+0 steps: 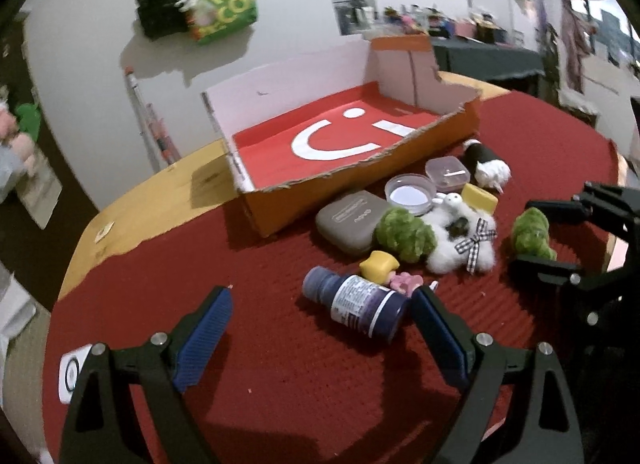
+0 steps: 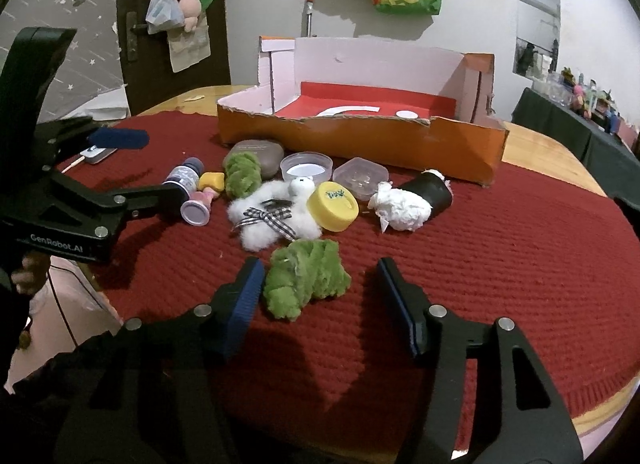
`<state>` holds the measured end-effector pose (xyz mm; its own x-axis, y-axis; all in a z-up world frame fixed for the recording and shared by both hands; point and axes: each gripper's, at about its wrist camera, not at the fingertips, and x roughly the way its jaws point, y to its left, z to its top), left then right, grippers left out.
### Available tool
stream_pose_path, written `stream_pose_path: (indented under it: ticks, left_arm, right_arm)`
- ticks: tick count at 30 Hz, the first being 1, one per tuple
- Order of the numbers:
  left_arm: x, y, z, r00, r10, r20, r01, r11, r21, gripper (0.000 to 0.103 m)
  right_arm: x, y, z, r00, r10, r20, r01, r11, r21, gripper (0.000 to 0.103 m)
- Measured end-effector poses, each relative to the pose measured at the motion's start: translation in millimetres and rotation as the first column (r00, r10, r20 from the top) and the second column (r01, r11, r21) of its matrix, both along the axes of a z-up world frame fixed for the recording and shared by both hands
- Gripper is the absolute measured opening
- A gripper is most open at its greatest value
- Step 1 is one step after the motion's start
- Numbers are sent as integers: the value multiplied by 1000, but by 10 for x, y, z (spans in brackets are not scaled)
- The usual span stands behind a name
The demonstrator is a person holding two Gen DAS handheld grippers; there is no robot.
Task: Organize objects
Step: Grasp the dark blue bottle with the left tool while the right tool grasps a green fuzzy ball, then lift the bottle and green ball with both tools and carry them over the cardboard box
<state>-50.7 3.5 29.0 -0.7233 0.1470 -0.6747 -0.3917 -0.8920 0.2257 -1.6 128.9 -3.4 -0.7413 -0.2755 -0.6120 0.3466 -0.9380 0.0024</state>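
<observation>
A dark blue bottle with a white label lies on its side on the red mat. It sits between the fingers of my left gripper, close to the right pad, and neither pad presses on it; that gripper is wide open. My right gripper straddles a green plush. Its left pad touches the plush while the right pad stands apart, so it is open. The right gripper also shows around the green plush in the left wrist view. An open orange cardboard box with a red floor stands behind the pile.
Between bottle and box lie a grey case, a second green plush, a white fluffy toy with a checked bow, a yellow lid, two clear containers, a small yellow-haired doll and a black roll with white paper. A white device lies at the mat's left edge.
</observation>
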Motion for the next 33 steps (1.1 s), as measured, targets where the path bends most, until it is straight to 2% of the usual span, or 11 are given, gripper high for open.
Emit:
stream_pose_path:
  ticks: [4, 10, 13, 14, 15, 16, 26, 33]
  left_arm:
    - [-82, -10, -51, 998, -60, 33, 60, 998, -2, 93]
    - [-180, 15, -106, 993, -93, 74, 90, 995, 44, 91]
    - [-174, 53, -120, 991, -108, 79, 103, 993, 64, 82]
    - [-166, 62, -125, 990, -112, 86, 106, 992, 74, 76]
    - [-158, 67, -133, 989, -114, 93, 106, 991, 85, 66]
    - [-157, 71, -140, 990, -105, 94, 97, 992, 83, 64]
    - [-66, -58, -121, 996, -34, 87, 21, 989, 145, 63]
    - [-26, -109, 20, 998, 21, 65, -34, 979, 200, 63]
  right_arm:
    - [1, -12, -1, 1000, 8, 1, -8, 1000, -5, 51]
    - [17, -35, -4, 1000, 31, -4, -31, 1000, 3, 41]
    - [23, -52, -5, 999, 43, -6, -43, 999, 8, 37]
    - [27, -51, -4, 999, 48, -6, -48, 999, 5, 35]
    - [29, -48, -1, 999, 50, -4, -50, 999, 1, 34]
    - [24, -47, 2, 999, 51, -3, -51, 999, 0, 34]
    - [9, -5, 45, 998, 54, 11, -54, 998, -36, 32]
    - [-24, 29, 167, 998, 56, -3, -56, 996, -68, 32]
